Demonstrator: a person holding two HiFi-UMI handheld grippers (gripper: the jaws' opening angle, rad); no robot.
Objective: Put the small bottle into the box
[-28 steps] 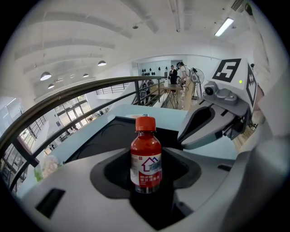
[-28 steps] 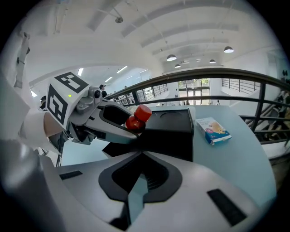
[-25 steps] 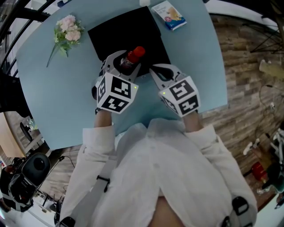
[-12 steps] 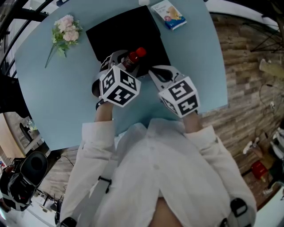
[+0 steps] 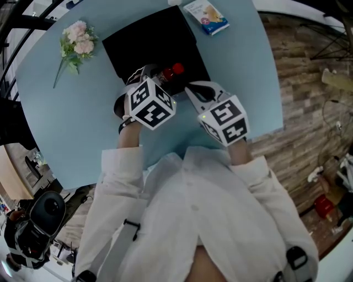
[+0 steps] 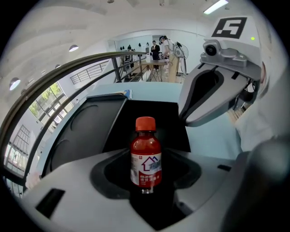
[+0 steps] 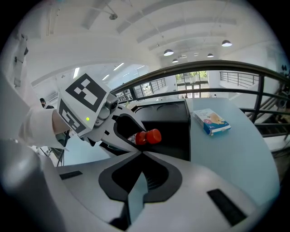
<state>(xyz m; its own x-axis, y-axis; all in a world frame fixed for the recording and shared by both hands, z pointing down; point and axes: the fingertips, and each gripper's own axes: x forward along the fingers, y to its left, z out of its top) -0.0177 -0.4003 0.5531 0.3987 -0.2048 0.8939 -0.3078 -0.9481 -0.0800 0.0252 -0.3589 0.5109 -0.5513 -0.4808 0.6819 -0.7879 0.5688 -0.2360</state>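
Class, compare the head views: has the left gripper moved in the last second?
Yes. The left gripper, holding the small bottle, moved forward, farther over the black box.

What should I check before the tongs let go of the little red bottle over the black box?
1. Left tongs holding the small bottle: ok, they are shut on its lower part.
2. Red cap on the bottle: ok.
3. Bottle above the black box: ok, the head view shows it over the box's near edge.
4. Inside of the box free: cannot tell, it is all dark.
5. Right tongs out of the way: ok, they are shut and empty, beside the box's near corner.
6. Small carton and flowers away from the box: ok, both lie apart on the table.
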